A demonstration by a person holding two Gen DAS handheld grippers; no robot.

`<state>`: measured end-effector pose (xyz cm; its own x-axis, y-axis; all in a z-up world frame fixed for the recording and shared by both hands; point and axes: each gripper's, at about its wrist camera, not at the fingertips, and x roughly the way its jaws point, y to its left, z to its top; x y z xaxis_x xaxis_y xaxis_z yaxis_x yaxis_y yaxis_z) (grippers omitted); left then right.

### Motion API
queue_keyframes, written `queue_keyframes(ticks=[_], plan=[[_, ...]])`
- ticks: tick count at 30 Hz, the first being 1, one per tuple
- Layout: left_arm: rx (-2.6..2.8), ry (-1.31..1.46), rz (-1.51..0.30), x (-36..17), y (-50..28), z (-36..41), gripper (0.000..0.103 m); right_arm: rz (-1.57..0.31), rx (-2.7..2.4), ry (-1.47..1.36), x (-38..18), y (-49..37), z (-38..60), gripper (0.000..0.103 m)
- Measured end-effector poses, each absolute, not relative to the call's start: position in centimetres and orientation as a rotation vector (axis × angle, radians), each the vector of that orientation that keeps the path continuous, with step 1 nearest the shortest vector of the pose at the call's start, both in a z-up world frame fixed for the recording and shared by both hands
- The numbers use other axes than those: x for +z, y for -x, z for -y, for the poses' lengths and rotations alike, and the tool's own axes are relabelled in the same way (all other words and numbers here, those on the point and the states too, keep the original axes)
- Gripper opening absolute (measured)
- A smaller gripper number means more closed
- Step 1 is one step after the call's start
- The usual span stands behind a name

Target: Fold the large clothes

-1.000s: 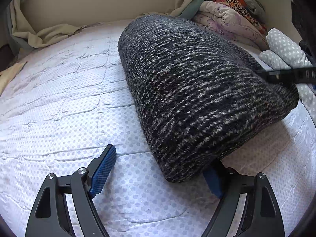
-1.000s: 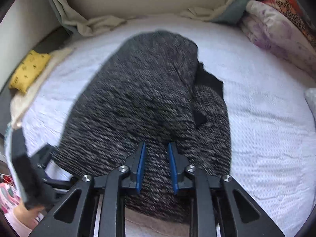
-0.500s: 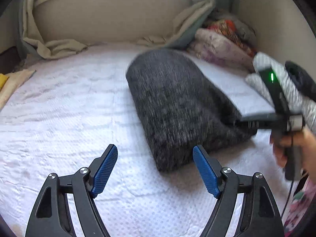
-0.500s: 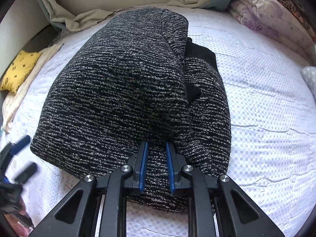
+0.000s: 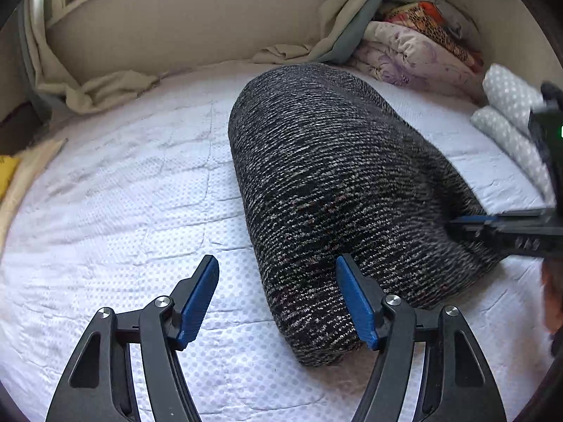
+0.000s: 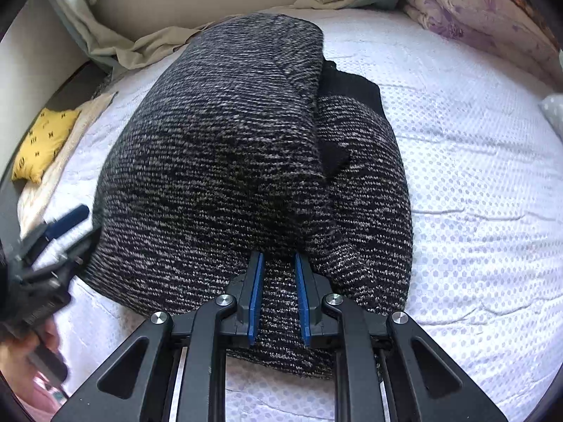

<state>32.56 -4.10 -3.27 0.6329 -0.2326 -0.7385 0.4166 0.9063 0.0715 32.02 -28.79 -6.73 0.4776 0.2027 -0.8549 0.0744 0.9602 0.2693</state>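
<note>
Right hand-held gripper [image 6: 278, 274] pinches the folded marled-knit sweater [image 6: 239, 133] (thick, rounded); left hand-held gripper [image 5: 278, 292] gapes.

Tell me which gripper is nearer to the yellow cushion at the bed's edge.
Left. The left gripper sits on the side of the folded knit garment where the yellow cushion lies; the right gripper, clamped on the garment's near edge, is farther away.

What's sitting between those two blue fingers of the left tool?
In the left wrist view, the open left gripper has white mattress and the near corner of the folded sweater between its fingers.
</note>
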Motion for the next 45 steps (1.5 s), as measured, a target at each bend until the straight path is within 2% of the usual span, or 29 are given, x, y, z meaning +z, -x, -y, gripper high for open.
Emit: queue_keyframes(ticks=[3, 4, 6, 10, 11, 16, 20, 31, 40, 45], plan=[[-0.335, -0.341, -0.731, -3.6, -31.5, 5.4, 0.073, -1.094, 0.08, -0.327, -6.2, -32.3, 29.2, 0.012], [-0.334, -0.341, -0.723, -3.4, -31.5, 5.5, 0.068, -1.093, 0.076, -0.33, -5.7, -32.3, 29.2, 0.013], [-0.357, -0.31, -0.724, -3.4, -31.3, 5.5, 0.06, -1.048, 0.077, -0.311, -3.6, -32.2, 28.8, 0.019], [-0.355, -0.321, -0.69, -3.4, -30.6, 5.6, 0.059, -0.906, 0.07, -0.234, 0.7, -32.8, 27.1, 0.042], [-0.356, -0.317, -0.69, -3.3, -30.7, 5.7, 0.059, -0.88, 0.068, -0.215, 1.6, -33.5, 26.4, 0.043], [-0.371, -0.287, -0.694, -3.0, -30.3, 5.2, 0.059, -0.886, 0.074, -0.116, 3.3, -39.3, 23.1, 0.042], [-0.381, -0.27, -0.698, -3.2, -30.1, 4.6, 0.059, -0.947, 0.106, -0.088, 2.9, -44.6, 20.9, 0.026], [-0.381, -0.278, -0.707, -3.2, -30.9, 4.8, 0.059, -1.124, 0.004, 0.022, -3.7, -50.4, 18.9, 0.026], [-0.376, -0.266, -0.71, -3.3, -31.4, 4.8, 0.059, -1.059, -0.048, 0.02, -5.7, -50.1, 18.4, 0.026], [-0.376, -0.278, -0.714, -3.2, -31.3, 4.9, 0.059, -1.022, -0.02, -0.009, -4.5, -49.0, 18.8, 0.029]])
